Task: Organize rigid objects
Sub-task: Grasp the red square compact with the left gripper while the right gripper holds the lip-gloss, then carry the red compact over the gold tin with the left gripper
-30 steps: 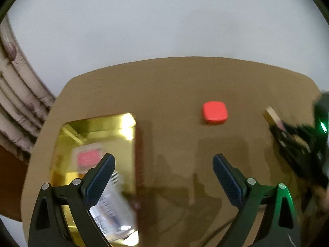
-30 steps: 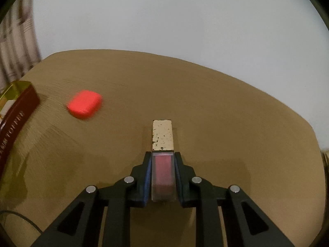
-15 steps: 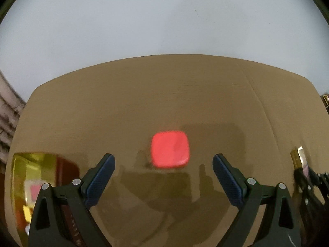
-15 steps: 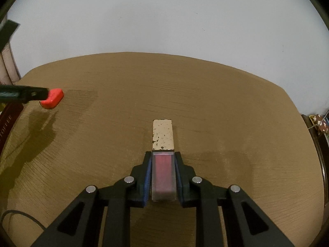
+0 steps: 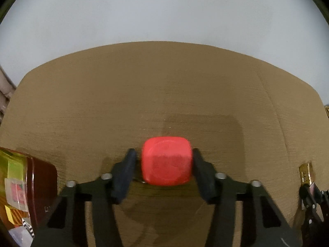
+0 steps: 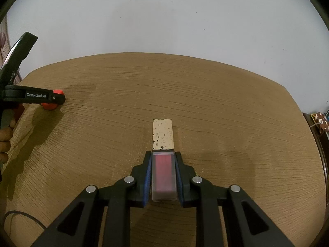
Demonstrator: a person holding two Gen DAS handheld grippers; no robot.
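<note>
A red rounded square block [image 5: 167, 160] lies on the brown table [image 5: 144, 94]. My left gripper [image 5: 164, 154] has closed around it, with both fingers at its sides. The block also shows in the right wrist view [image 6: 50, 105], partly hidden by the left gripper's finger [image 6: 35, 96]. My right gripper [image 6: 163, 158] is shut on a clear rectangular tube with pink contents and a worn gold cap [image 6: 163, 133], held just above the table. That tube's gold cap also shows at the right edge of the left wrist view [image 5: 306, 171].
A dark red tin with a gold inside [image 5: 39, 187] stands at the left edge, holding small packets. A black cable [image 6: 22, 216] lies at the table's front left. A hand [image 6: 5, 138] holds the left gripper. A white wall is behind the table.
My left gripper moved forward to the red block and closed its fingers from wide open onto its sides. My right gripper stayed shut on the tube and barely moved.
</note>
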